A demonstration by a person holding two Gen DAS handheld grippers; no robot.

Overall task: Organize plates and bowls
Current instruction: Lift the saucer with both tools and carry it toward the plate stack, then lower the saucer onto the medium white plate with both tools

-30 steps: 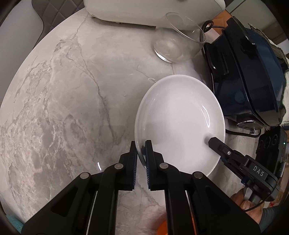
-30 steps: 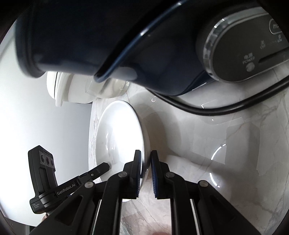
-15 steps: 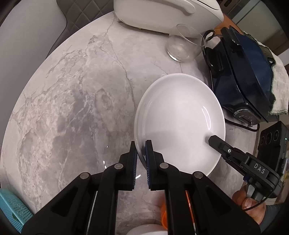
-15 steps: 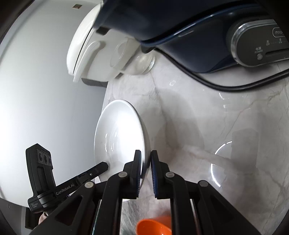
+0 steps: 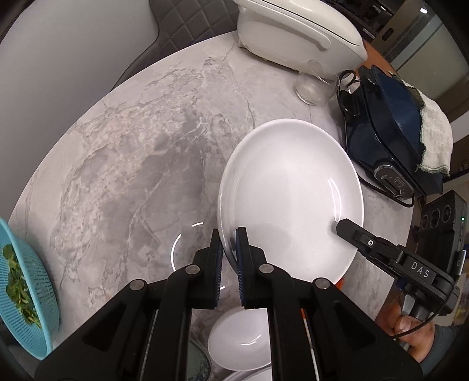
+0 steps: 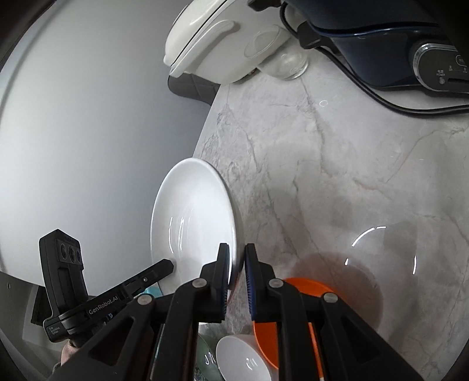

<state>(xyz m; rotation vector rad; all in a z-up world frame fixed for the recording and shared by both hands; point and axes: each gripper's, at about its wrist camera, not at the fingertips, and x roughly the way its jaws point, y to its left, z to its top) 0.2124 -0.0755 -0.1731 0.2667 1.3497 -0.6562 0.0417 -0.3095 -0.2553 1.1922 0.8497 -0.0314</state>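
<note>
Left wrist footage shows the white plate [image 5: 288, 199] carried higher above the marble table [image 5: 132, 164] than a second ago: the glass [image 5: 312, 88], the white appliance [image 5: 296, 26] and the dark blue cooker [image 5: 387, 123] have shrunk toward the far edge, and a small white bowl [image 5: 237, 340], part of an orange dish [image 6: 296, 296] and a blue colander [image 5: 26, 287] of greens have come into view below. From this it is judged that the plate is being drawn back toward the dishes gathered at the near edge, probably for stacking there. The left gripper [image 5: 230, 249] is seen clamped on the plate's near-left rim, with one finger above and one below. The right gripper [image 6: 236, 263] is likewise closed on the opposite rim, so the plate is held in the air between both tools, clear of the table and tilted slightly. In the right wrist view the plate is seen almost edge-on, with the left tool reaching in from the lower left. Both tools are pointed forward and downward over the table, and the person's right hand [image 5: 410, 331] is glimpsed wrapped round its handle at the lower right.
</note>
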